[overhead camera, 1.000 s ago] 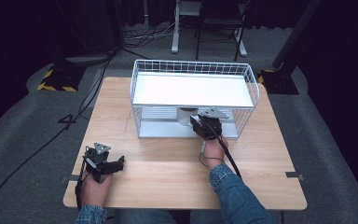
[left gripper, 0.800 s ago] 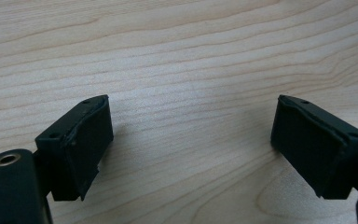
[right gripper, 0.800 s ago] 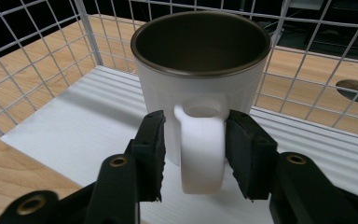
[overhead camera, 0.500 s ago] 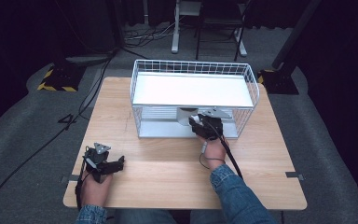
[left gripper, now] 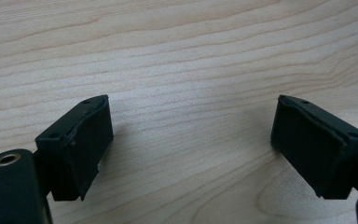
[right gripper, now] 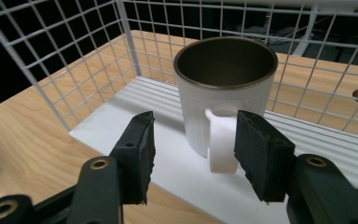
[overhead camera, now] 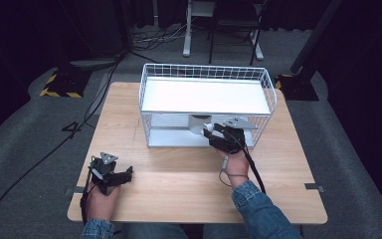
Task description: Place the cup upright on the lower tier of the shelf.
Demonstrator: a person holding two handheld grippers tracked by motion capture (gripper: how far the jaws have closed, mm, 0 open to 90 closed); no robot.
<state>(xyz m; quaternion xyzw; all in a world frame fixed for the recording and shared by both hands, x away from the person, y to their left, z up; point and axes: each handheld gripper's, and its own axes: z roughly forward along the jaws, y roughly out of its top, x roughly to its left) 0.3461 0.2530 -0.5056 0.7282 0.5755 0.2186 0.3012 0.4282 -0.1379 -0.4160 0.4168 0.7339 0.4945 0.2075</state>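
Right gripper view: the right gripper (right gripper: 191, 154) has its fingers apart on either side of the white mug's (right gripper: 223, 93) handle, not yet clamped; the mug stands on the wire rack's (overhead camera: 206, 107) lower tray. Grasping appears to remain. The left gripper (left gripper: 191, 140) rests with fingers apart over the bare wooden surface (overhead camera: 179, 184).

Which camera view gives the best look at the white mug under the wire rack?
The right gripper view. There the mug stands upright and close, with its dark inside and white handle plain, the handle facing the open fingers. The high view shows just a small part of the mug through the wire rack. The left gripper view looks at the table.
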